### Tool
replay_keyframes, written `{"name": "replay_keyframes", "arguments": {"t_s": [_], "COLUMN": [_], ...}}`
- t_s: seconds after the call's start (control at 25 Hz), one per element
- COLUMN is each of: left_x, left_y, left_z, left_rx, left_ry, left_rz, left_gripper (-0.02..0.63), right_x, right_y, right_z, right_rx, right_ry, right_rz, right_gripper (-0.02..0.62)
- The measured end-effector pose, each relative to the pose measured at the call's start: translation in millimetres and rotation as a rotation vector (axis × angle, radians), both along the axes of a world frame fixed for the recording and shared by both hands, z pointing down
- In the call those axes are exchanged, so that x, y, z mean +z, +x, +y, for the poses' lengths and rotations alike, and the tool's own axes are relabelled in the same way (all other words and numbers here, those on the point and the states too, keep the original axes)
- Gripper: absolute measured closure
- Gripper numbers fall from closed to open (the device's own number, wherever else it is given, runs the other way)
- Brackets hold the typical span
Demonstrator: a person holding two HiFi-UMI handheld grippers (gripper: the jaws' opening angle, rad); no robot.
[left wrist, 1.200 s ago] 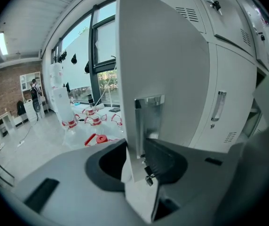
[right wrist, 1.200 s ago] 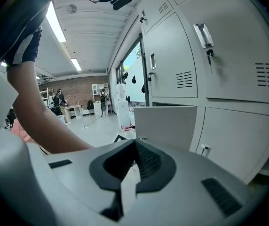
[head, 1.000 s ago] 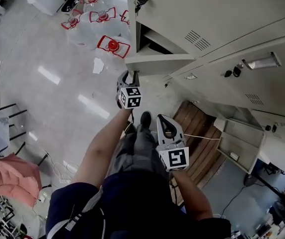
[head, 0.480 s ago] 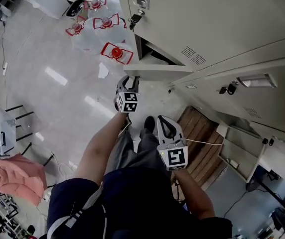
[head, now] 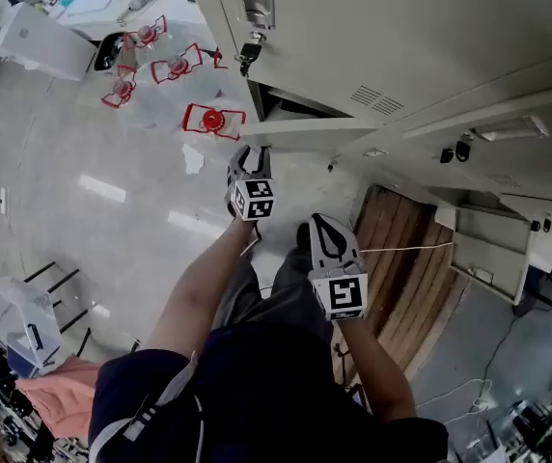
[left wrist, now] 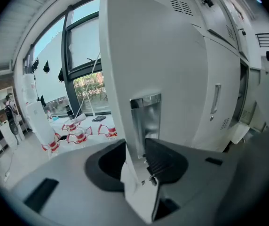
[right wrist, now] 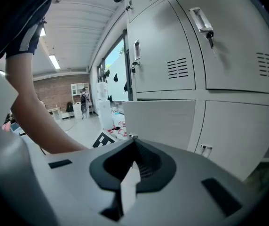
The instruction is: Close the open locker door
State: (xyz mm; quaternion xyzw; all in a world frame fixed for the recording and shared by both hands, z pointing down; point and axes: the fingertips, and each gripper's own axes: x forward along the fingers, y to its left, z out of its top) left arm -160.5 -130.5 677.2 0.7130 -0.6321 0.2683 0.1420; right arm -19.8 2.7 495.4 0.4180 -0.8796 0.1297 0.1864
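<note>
The left tool (head: pixel 254 150) pinches the free edge of the half-open locker door (head: pixel 315 133), which juts from the locker bank (head: pixel 430 27), a hold suited to swinging it shut, while the right tool (head: pixel 324 230), jaws pressed together on nothing, hangs idle nearby.

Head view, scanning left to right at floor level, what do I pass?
Pink cloth → water jugs → left gripper, clamped on the open locker door → right gripper → wooden pallet.

Two tongs (head: pixel 254 152); one open locker door (head: pixel 315 133); at least four red-handled water jugs (head: pixel 213 121).
</note>
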Motion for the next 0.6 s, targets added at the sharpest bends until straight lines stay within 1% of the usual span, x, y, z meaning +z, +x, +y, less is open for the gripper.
{"name": "replay_keyframes", "arguments": {"t_s": [0.16,0.28,0.44,0.6], "left_x": [1,0,-2,-2], "left_y": [-3,-3,-5,-6], "left_z": [-9,-15,-21,-24], "left_rx": [0.012,0.032,0.03,0.017], "left_ry": [0.0,0.013,0.041,0.059], "left_rz": [0.009,0.0,-0.009,-0.027], "left_gripper": [0.471,0.469,0.469,0.466], "right_x": [-2,-1,0,0], "right_y": [-19,-29,-32,-29], "right_z": [4,11,18,23], "right_rx": [0.134,0.203,0.269,0.287], "right_ry": [0.001,-0.001,0.001,-0.009], "right_rz": [-0.006,-0.002,0.004,-0.008], "right_gripper": [0.598,0.6,0.6,0.6]}}
